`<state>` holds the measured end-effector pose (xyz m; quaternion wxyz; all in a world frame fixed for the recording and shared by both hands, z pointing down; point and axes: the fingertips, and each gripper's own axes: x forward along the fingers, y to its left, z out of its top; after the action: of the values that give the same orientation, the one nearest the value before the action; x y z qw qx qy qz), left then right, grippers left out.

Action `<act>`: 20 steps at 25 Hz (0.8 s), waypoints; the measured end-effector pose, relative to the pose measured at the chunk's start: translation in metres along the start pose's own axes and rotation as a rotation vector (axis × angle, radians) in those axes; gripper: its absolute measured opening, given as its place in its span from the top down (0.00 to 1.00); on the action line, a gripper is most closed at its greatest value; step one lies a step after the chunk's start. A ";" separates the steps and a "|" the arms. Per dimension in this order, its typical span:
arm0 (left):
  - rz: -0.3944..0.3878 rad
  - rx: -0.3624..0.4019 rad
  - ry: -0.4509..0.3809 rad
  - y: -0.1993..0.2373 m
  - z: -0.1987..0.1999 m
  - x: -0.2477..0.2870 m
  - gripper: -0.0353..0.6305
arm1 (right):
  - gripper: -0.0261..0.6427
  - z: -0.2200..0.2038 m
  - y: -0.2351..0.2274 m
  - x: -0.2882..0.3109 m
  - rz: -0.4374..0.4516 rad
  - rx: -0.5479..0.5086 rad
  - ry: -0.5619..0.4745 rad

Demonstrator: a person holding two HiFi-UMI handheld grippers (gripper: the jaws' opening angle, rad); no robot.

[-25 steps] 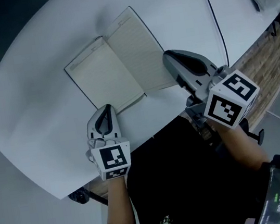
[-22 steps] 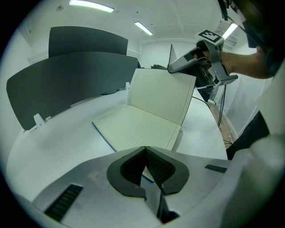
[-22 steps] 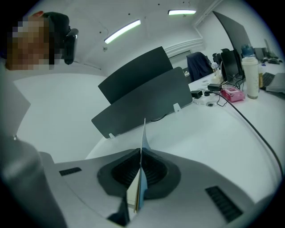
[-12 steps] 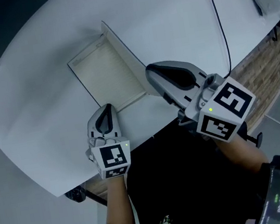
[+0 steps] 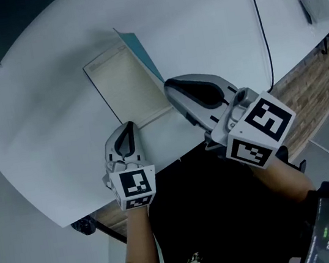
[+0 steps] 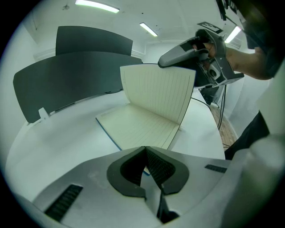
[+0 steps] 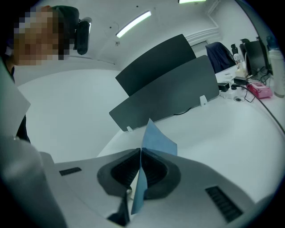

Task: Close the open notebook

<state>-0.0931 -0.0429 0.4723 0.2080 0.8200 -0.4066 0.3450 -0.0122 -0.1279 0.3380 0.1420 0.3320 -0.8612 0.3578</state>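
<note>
Two tongs over bench (image 5: 43, 66). Right tongs (image 5: 170, 88) clamped on blue cover (image 5: 142, 56) of notebook (image 5: 126, 90), cover raised near upright. Left tongs (image 5: 128, 127) closed, at notebook's 6 o'clock edge.

The right hand-held gripper (image 5: 169, 90) hides the near right corner of the notebook (image 5: 123, 88).

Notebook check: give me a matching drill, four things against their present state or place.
1. right gripper
2. left gripper
3. left page
4. black cable

A. lies flat on the table
B. shut on the blue cover, which stands tilted up
C. jaws together, at the notebook's near corner
D. runs across the table's far right

Pairs: 1-B, 2-C, 3-A, 4-D
</note>
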 end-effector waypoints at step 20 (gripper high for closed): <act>0.038 -0.094 -0.011 -0.007 -0.020 -0.013 0.94 | 0.85 -0.023 0.031 0.041 0.086 -0.066 0.088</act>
<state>-0.1011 -0.0201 0.4761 0.2373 0.8033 -0.4391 0.3250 -0.0632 -0.1146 0.3576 0.1749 0.2739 -0.8789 0.3493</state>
